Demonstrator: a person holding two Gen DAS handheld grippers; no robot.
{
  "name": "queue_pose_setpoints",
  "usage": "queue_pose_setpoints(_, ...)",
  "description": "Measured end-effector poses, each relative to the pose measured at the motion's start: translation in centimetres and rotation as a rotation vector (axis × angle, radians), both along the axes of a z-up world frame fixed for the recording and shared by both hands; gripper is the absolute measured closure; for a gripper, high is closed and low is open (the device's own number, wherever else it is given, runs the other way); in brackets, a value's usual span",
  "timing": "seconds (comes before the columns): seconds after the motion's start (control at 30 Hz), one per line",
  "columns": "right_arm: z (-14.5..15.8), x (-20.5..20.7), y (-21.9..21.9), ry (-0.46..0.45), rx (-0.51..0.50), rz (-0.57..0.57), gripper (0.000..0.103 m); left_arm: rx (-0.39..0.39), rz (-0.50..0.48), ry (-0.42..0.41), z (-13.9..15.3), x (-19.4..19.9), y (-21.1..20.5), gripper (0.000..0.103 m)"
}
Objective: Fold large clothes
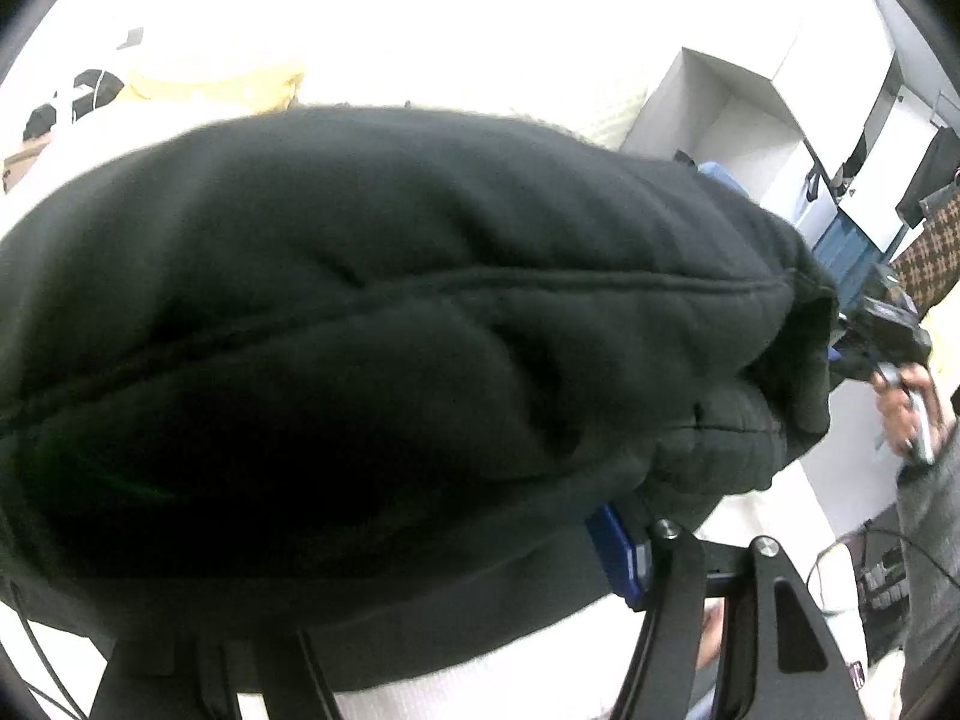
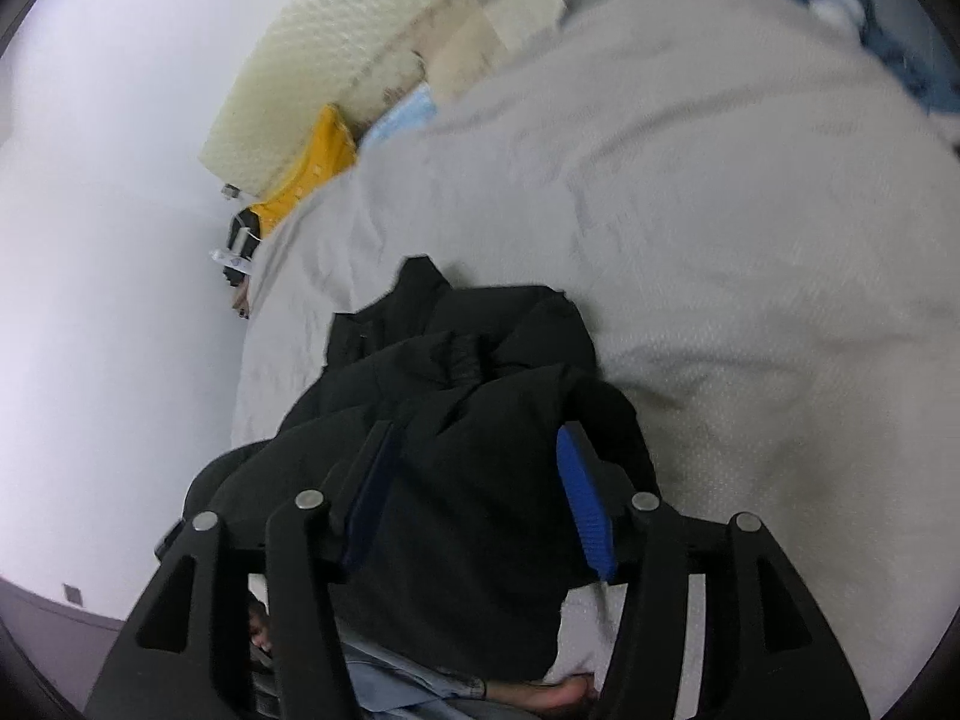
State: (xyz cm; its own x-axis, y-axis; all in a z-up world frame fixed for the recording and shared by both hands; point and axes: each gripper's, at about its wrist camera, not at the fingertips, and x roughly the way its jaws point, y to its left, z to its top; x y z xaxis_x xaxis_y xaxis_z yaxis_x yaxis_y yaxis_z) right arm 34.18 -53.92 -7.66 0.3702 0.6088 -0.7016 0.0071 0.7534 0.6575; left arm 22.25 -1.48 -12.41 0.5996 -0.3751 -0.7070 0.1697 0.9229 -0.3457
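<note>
A large black garment (image 1: 390, 330) fills most of the left wrist view and hangs stretched between both grippers. My left gripper (image 1: 540, 540) is shut on its near edge; only one blue pad (image 1: 618, 552) shows, the cloth hides the other. The right gripper (image 1: 882, 330) shows at the far right of that view, holding the garment's other end. In the right wrist view my right gripper (image 2: 480, 480) is shut on a thick bunch of the black garment (image 2: 468, 450) between its blue pads (image 2: 585, 510), above the grey bed sheet (image 2: 690, 180).
A white wall (image 2: 108, 240) runs along the bed's left side. A yellow item (image 2: 312, 174) and a pale textured mattress or pad (image 2: 336, 48) lie at the bed's far end. White shelving (image 1: 738, 126) and hanging clothes (image 1: 930, 174) stand at the right.
</note>
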Motion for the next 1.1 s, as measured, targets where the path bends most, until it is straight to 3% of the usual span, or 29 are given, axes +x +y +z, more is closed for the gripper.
queue_pose_setpoints(0.13, 3.0, -4.3, 3.9, -0.143, -0.055, 0.035, 0.040, -0.011, 0.021, -0.050, 1.7, 1.5, 1.2, 0.036)
queue_pose_setpoints(0.23, 3.8, -7.4, 8.5, -0.231, -0.031, 0.076, 0.040, 0.004, 0.050, -0.084, 3.1, 2.9, 1.7, 0.036)
queue_pose_setpoints(0.33, 3.4, -9.0, 12.4, -0.288, -0.030, 0.085, 0.038, -0.013, 0.081, -0.086, 4.0, 4.7, 2.3, 0.036)
queue_pose_setpoints(0.5, 0.4, -9.8, 18.9, -0.338, -0.141, 0.052, 0.038, 0.001, 0.116, -0.127, 4.9, 7.6, 1.2, 0.036)
queue_pose_setpoints(0.6, -2.1, -8.3, 21.7, -0.330, -0.196, 0.069, 0.037, 0.045, 0.121, -0.158, 4.7, 8.2, 1.6, 0.036)
queue_pose_setpoints(0.7, -4.2, -5.1, 23.0, -0.331, -0.343, 0.049, 0.037, 0.081, 0.127, -0.175, 4.5, 8.5, 2.0, 0.036)
queue_pose_setpoints(0.83, -6.1, -0.3, 22.0, -0.335, -0.355, -0.030, 0.036, 0.107, 0.122, -0.221, 4.7, 8.8, 2.7, 0.036)
queue_pose_setpoints(0.97, -7.0, 3.3, 21.9, -0.388, -0.395, -0.052, 0.027, 0.153, 0.117, -0.179, 2.8, 10.9, 2.7, 0.036)
queue_pose_setpoints(1.1, -8.2, 5.9, 22.1, -0.388, -0.395, -0.048, 0.023, 0.175, 0.144, -0.083, -0.1, 13.9, 2.5, 0.036)
